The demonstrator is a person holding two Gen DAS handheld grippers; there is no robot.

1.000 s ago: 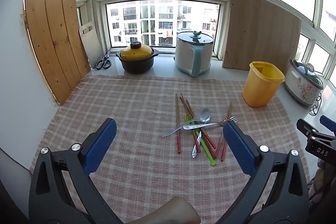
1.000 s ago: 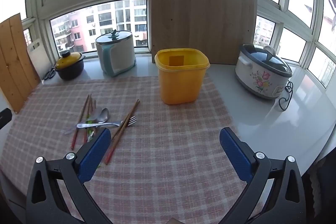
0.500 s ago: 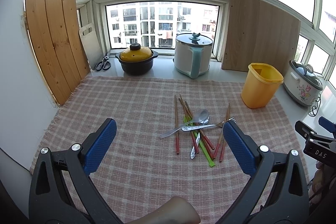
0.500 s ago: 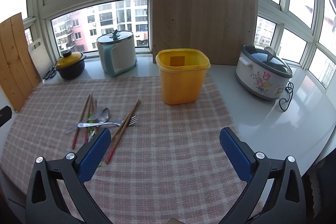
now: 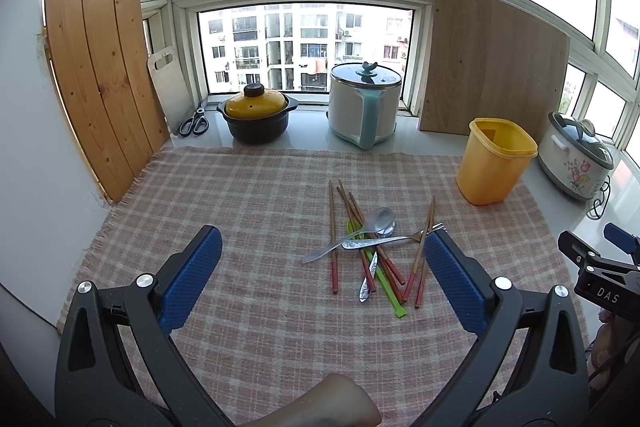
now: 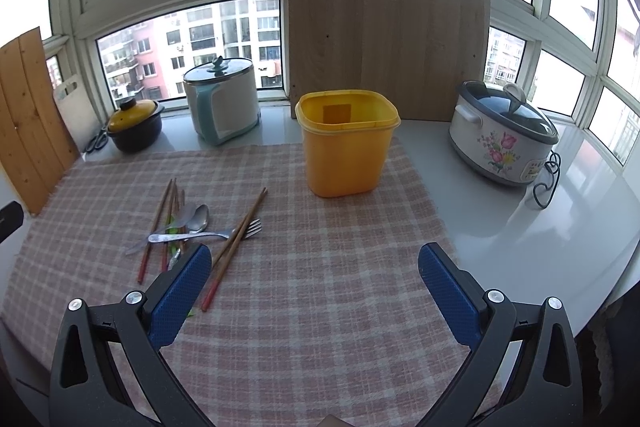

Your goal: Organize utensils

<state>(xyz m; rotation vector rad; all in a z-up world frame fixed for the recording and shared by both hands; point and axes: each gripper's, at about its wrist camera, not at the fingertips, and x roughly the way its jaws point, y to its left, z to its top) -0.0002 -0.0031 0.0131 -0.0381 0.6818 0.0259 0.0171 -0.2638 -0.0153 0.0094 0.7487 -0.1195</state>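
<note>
Nearest the lens, at the bottom of each frame, the left gripper [image 5: 320, 277] and right gripper [image 6: 316, 293] hover with jaws spread wide and empty, apparently poised for a first pick. At mid-frame on the checked cloth [image 5: 248, 211] lies a tangled heap: chopsticks [image 5: 333, 231], a spoon [image 5: 362, 227], a fork [image 5: 392, 240], crossing one another. Farther back, at right, the empty yellow bin [image 5: 494, 169] stands upright, likely their destination.

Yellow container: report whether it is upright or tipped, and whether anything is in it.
Upright. The yellow container stands on its base on the checked cloth, mouth up. The visible inside looks empty; its bottom is hidden. The utensils lie outside.
</note>
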